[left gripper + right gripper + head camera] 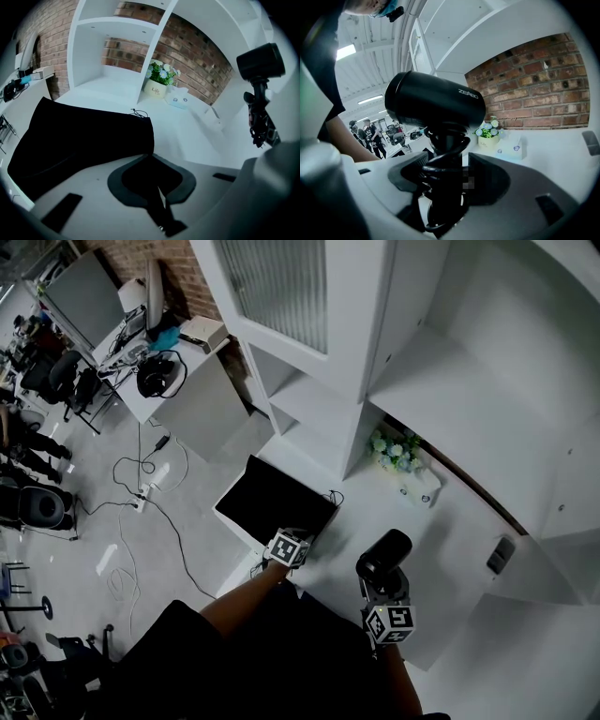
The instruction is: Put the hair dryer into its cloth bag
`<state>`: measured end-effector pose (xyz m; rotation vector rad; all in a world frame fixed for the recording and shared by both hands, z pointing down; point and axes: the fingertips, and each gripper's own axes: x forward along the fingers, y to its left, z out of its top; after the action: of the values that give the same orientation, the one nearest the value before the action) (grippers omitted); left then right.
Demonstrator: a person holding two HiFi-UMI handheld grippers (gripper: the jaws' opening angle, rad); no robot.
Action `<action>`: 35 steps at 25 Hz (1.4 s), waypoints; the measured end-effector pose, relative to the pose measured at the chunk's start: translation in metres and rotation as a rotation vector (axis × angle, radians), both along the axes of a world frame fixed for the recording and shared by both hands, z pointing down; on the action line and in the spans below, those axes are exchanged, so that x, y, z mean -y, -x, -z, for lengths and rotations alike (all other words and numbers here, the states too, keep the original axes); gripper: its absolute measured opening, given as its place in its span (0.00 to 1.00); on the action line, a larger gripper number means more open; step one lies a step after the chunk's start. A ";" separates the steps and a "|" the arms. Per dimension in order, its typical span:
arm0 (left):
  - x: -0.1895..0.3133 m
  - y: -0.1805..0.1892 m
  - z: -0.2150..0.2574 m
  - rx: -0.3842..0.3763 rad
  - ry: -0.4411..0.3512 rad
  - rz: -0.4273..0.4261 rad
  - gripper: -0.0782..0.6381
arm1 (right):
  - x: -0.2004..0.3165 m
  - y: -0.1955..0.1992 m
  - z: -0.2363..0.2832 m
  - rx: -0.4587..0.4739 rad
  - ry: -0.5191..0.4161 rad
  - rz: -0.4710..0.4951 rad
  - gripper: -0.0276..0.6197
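Upright hair dryer [384,555], cloth bag [274,499] at its ten o'clock.
My left gripper [152,157] pinches the bag's edge; my right gripper [446,164] clamps the dryer's handle (cord [449,146] coiled round it).

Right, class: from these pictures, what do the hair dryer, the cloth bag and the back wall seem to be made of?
The hair dryer: probably matte black plastic; smooth barrel with soft highlights and printed lettering.
The cloth bag: black fabric, apparently; lies flat and limp, no shine.
The back wall: red brick, or a brick-look facing; mortar lines show.
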<state>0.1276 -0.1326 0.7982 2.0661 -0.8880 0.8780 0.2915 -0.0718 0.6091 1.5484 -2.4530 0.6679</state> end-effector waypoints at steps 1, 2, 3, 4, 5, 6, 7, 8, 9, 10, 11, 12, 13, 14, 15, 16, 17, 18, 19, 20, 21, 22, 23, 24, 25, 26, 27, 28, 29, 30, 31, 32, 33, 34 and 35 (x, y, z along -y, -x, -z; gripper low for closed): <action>0.000 0.002 0.005 -0.001 -0.017 0.003 0.16 | 0.001 0.002 -0.002 -0.003 0.006 0.007 0.48; 0.001 0.005 0.009 -0.002 -0.036 0.011 0.16 | 0.003 0.004 -0.005 -0.009 0.013 0.015 0.48; 0.002 0.009 0.014 -0.003 -0.056 0.022 0.16 | 0.004 0.007 -0.009 -0.017 0.023 0.024 0.48; 0.004 0.013 0.018 -0.004 -0.074 0.032 0.15 | 0.006 0.010 -0.013 -0.027 0.036 0.034 0.48; 0.005 0.016 0.021 -0.003 -0.087 0.040 0.16 | 0.008 0.013 -0.017 -0.037 0.053 0.043 0.48; 0.005 0.019 0.024 -0.002 -0.094 0.050 0.16 | 0.009 0.016 -0.022 -0.048 0.070 0.051 0.48; 0.006 0.023 0.027 -0.001 -0.095 0.061 0.16 | 0.010 0.020 -0.027 -0.059 0.088 0.058 0.48; 0.007 0.026 0.031 0.000 -0.096 0.070 0.16 | 0.010 0.023 -0.032 -0.074 0.103 0.067 0.48; 0.008 0.029 0.035 0.000 -0.102 0.075 0.16 | 0.010 0.027 -0.038 -0.095 0.115 0.079 0.48; 0.009 0.031 0.040 -0.001 -0.113 0.075 0.16 | 0.010 0.031 -0.045 -0.121 0.126 0.094 0.48; 0.011 0.033 0.046 -0.005 -0.126 0.072 0.16 | 0.010 0.036 -0.052 -0.154 0.137 0.111 0.48; 0.012 0.035 0.052 -0.013 -0.138 0.067 0.16 | 0.010 0.041 -0.060 -0.190 0.151 0.129 0.48; 0.014 0.036 0.058 -0.025 -0.146 0.062 0.16 | 0.010 0.046 -0.069 -0.228 0.173 0.143 0.48; 0.015 0.036 0.064 -0.038 -0.152 0.057 0.16 | 0.010 0.051 -0.079 -0.261 0.203 0.151 0.48; 0.017 0.037 0.068 -0.049 -0.157 0.053 0.16 | 0.009 0.055 -0.089 -0.289 0.238 0.156 0.48; 0.018 0.037 0.071 -0.059 -0.160 0.050 0.16 | 0.009 0.059 -0.099 -0.313 0.272 0.160 0.48; 0.019 0.038 0.074 -0.070 -0.163 0.048 0.16 | 0.009 0.064 -0.109 -0.339 0.304 0.166 0.48; 0.019 0.038 0.077 -0.081 -0.164 0.047 0.16 | 0.009 0.068 -0.119 -0.368 0.331 0.174 0.48; 0.019 0.039 0.079 -0.096 -0.164 0.045 0.16 | 0.009 0.074 -0.128 -0.399 0.355 0.184 0.48; 0.019 0.039 0.081 -0.111 -0.163 0.040 0.16 | 0.009 0.080 -0.135 -0.427 0.379 0.194 0.48; 0.019 0.039 0.081 -0.125 -0.160 0.031 0.16 | 0.010 0.087 -0.141 -0.449 0.402 0.202 0.48; 0.018 0.040 0.082 -0.133 -0.155 0.016 0.16 | 0.011 0.094 -0.146 -0.466 0.423 0.206 0.48; 0.016 0.042 0.082 -0.136 -0.148 -0.004 0.16 | 0.012 0.101 -0.152 -0.480 0.440 0.207 0.48; 0.014 0.045 0.083 -0.138 -0.141 -0.026 0.16 | 0.013 0.107 -0.157 -0.494 0.454 0.205 0.48; 0.011 0.048 0.084 -0.141 -0.133 -0.045 0.16 | 0.014 0.112 -0.160 -0.507 0.463 0.201 0.48; 0.009 0.050 0.085 -0.148 -0.126 -0.061 0.16 | 0.015 0.116 -0.162 -0.518 0.471 0.195 0.48; 0.008 0.053 0.086 -0.157 -0.121 -0.073 0.16 | 0.015 0.119 -0.163 -0.528 0.478 0.190 0.48; 0.009 0.056 0.088 -0.169 -0.119 -0.080 0.16 | 0.015 0.123 -0.164 -0.535 0.485 0.185 0.48; 0.010 0.059 0.091 -0.189 -0.119 -0.081 0.16 | 0.015 0.127 -0.164 -0.543 0.491 0.184 0.48; 0.013 0.061 0.095 -0.218 -0.119 -0.077 0.16 | 0.016 0.133 -0.165 -0.552 0.497 0.185 0.48; 0.016 0.063 0.099 -0.250 -0.116 -0.068 0.16 | 0.017 0.138 -0.166 -0.561 0.504 0.189 0.48; 0.019 0.066 0.102 -0.281 -0.109 -0.057 0.16 | 0.018 0.143 -0.169 -0.569 0.512 0.192 0.48; 0.022 0.068 0.105 -0.308 -0.100 -0.051 0.16 | 0.018 0.148 -0.172 -0.575 0.521 0.194 0.48; 0.023 0.069 0.106 -0.329 -0.092 -0.056 0.16 | 0.018 0.152 -0.175 -0.580 0.530 0.194 0.48; 0.023 0.069 0.107 -0.342 -0.087 -0.072 0.16 | 0.019 0.155 -0.178 -0.586 0.537 0.195 0.48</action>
<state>0.0590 -0.1554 0.6916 2.2473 -0.6792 0.5051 0.1365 -0.0912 0.7870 1.0799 -1.7694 0.6480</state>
